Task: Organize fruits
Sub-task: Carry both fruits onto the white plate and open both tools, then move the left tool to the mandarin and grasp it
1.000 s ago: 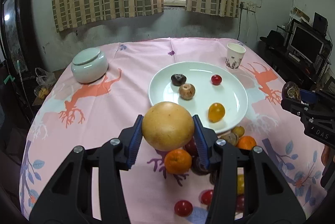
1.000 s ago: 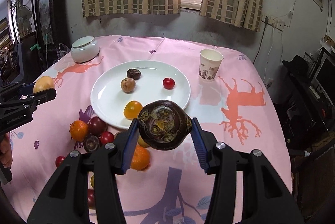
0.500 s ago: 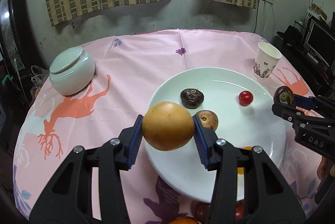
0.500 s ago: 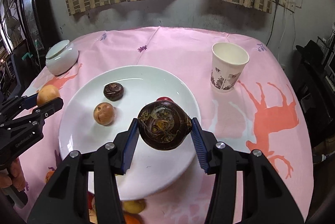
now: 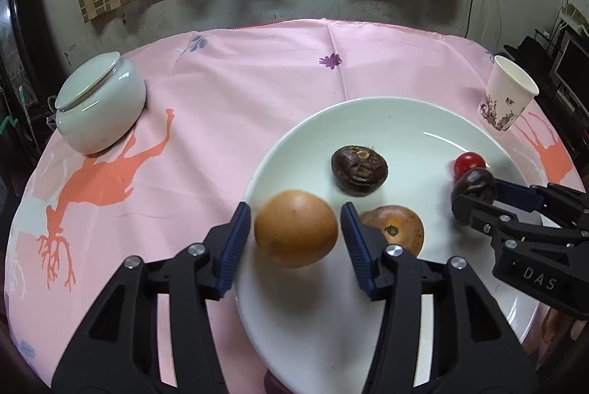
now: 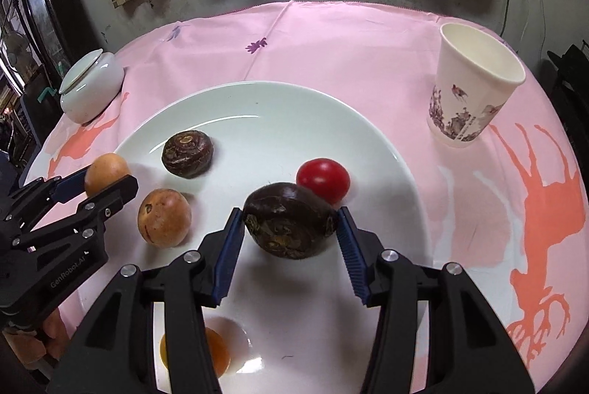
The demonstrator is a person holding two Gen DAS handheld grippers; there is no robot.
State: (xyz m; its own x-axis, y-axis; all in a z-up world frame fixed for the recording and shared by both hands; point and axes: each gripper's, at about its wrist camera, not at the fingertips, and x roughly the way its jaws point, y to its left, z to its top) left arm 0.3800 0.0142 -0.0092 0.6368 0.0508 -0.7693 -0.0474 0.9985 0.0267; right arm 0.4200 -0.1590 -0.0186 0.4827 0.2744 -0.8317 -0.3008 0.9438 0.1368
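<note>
While my left gripper [image 5: 296,237] opens, gaps showing either side of the round tan-orange fruit [image 5: 295,234] between its blue pads over the white ceramic plate [image 5: 405,121], my right gripper [image 6: 291,234] clamps the dark purple wrinkled fruit [image 6: 291,224] beside a red cherry tomato [image 6: 323,180].

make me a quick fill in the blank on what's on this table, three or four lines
1. The fruit between the left tongs is ____ in colour.
2. The white plate lies on a ____ tablecloth.
3. The small round fruit just beyond the right tongs is ____.
4. The paper cup stands ____ the plate.

Missing words: orange; pink; red; beside
</note>
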